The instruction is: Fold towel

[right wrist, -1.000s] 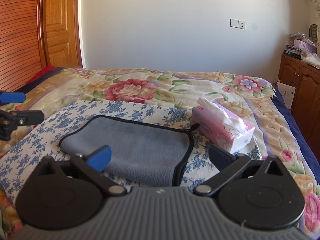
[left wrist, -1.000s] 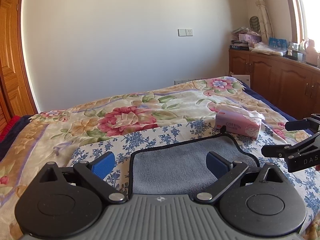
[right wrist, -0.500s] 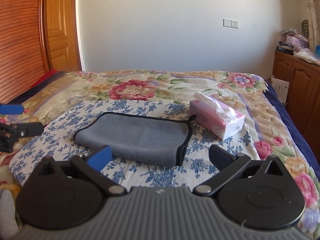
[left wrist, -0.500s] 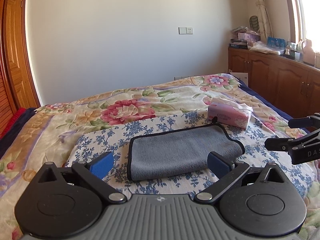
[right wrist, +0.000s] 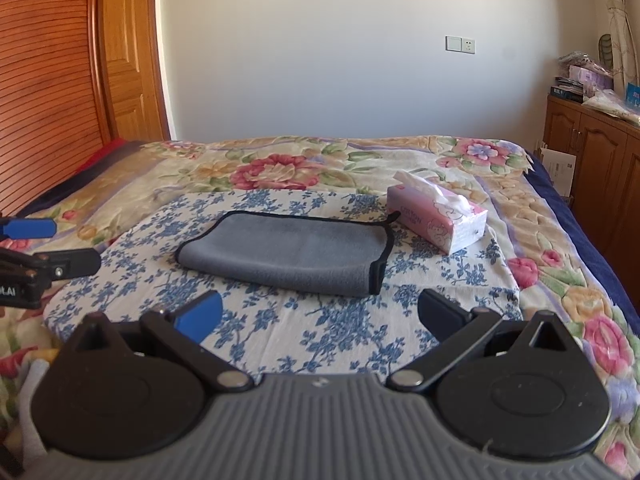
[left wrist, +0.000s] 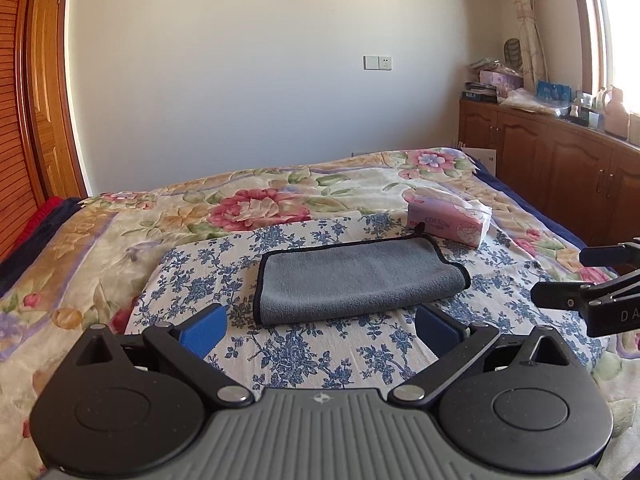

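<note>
Grey towel folded, both tools spread, empty

Bare blue-flowered cloth lies between the grey towel and both gaping grippers, left gripper and right gripper. The pink tissue box crowds the towel's far right corner.

Bright daylight from blown-out window at right, sharp focus, fisheye bending at edges
</note>
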`<action>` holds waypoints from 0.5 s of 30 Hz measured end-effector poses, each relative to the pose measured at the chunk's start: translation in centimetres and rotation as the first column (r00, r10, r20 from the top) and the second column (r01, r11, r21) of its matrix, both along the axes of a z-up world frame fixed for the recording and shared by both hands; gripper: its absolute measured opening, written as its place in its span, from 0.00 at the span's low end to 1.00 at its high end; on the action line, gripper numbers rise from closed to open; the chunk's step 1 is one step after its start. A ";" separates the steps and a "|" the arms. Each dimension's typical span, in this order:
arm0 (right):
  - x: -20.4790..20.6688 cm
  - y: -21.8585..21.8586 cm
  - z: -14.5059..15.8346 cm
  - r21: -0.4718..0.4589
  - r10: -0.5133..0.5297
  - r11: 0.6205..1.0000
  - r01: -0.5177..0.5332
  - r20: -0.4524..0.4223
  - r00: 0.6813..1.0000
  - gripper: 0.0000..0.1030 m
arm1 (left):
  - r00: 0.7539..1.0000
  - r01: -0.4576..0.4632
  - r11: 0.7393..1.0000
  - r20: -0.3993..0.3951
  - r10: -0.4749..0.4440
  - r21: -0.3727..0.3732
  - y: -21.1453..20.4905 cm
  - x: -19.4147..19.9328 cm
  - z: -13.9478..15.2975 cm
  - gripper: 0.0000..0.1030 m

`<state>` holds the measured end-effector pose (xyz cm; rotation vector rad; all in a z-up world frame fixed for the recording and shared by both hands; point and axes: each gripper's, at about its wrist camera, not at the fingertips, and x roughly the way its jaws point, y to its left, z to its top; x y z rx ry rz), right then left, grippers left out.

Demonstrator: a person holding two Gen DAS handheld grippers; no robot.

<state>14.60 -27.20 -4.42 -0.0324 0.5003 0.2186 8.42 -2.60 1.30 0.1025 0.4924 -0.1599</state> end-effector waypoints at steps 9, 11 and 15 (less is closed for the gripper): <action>-2.0 0.7 -0.2 -0.005 -0.003 1.000 0.003 0.009 1.000 1.00 | 1.000 -0.019 1.000 0.015 0.019 0.008 0.0 -2.1 -0.1 1.00; -2.3 0.7 -0.2 -0.008 -0.004 1.000 0.004 0.012 1.000 1.00 | 0.999 -0.023 1.000 0.031 0.023 -0.001 0.2 -2.8 -0.1 1.00; -2.9 0.9 -0.3 -0.011 -0.005 1.000 0.005 0.010 1.000 1.00 | 0.998 -0.035 0.999 0.046 0.035 0.013 0.2 -3.8 -0.4 1.00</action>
